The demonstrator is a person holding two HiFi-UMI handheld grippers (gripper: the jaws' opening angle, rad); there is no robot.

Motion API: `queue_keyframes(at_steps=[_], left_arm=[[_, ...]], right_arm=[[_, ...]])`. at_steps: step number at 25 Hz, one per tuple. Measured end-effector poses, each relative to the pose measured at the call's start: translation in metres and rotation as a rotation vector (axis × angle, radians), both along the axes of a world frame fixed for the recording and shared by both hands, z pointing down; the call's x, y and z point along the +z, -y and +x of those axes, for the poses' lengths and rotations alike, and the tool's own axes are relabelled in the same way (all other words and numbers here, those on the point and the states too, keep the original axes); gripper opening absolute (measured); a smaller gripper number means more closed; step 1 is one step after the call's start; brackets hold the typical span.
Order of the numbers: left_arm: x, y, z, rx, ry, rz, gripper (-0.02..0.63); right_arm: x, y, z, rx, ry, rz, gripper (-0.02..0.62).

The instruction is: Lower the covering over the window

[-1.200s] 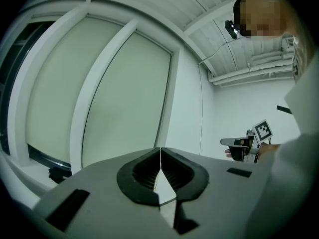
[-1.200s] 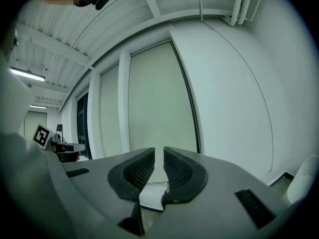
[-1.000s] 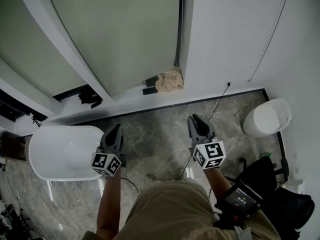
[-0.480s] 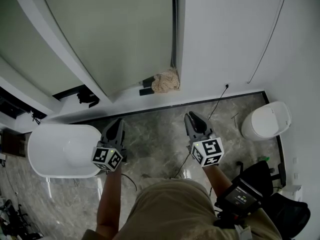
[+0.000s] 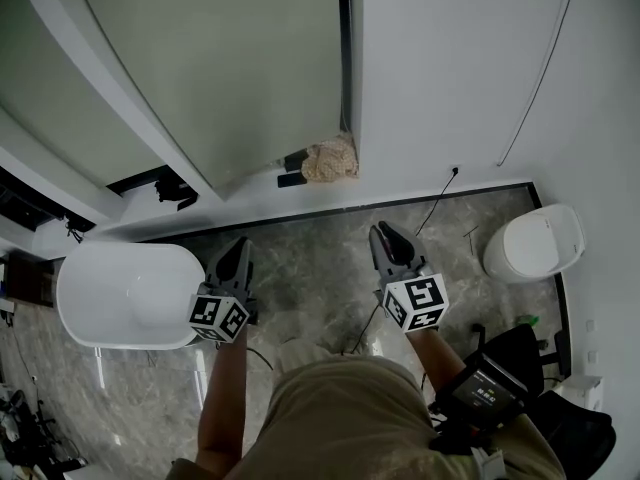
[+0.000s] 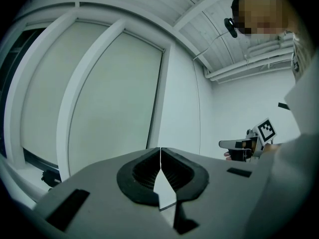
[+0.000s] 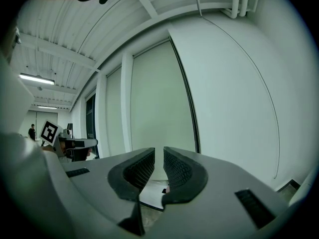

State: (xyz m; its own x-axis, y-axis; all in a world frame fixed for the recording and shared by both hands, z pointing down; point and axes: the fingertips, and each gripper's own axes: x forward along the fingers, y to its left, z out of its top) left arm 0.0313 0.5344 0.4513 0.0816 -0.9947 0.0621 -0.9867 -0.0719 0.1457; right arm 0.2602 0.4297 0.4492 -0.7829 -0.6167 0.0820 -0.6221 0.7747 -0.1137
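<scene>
Jaws, left: left gripper point(image 6: 160, 153) is seen closed tip to tip; nothing between
Jaws, right: right gripper point(image 7: 158, 156) is held at a narrow gap; empty
Covering: pale window covering point(image 5: 230, 68) is seen across the panes ahead; well apart from both grippers
Sill: tan bundle point(image 5: 330, 158) is seen at the frame's foot
Floor: grey marbled floor point(image 5: 320, 258); white tub point(image 5: 120, 293) left; white bin point(image 5: 535, 238) right

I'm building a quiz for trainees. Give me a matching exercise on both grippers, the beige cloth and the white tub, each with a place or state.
Things:
1. left gripper
2. right gripper
3. beige cloth
4. white tub

Places or states:
A. on the window ledge
B. jaws together
C. on the floor, at the left
D. jaws slightly apart, nothing between

Pairs: 1-B, 2-D, 3-A, 4-C
</scene>
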Motion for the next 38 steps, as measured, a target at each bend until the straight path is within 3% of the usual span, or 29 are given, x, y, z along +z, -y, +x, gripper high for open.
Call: queue_keyframes(at_steps=[9, 26, 38], left_arm=[[-0.001, 0.011, -0.006, 0.027, -0.008, 0.001, 0.021], [0.001, 0.065, -0.115, 0.187, -0.040, 0.000, 0.021], [0.018, 0.093, -0.160, 0.266, -0.067, 0.022, 0.021]], right_arm=[[0.001, 0.004, -0.004, 0.022, 0.000, -0.004, 0.043], [-0.003, 0.029, -0.107, 0.154, -0.013, -0.019, 0.042], [0.011, 0.044, -0.157, 0.221, -0.003, -0.014, 0.043]])
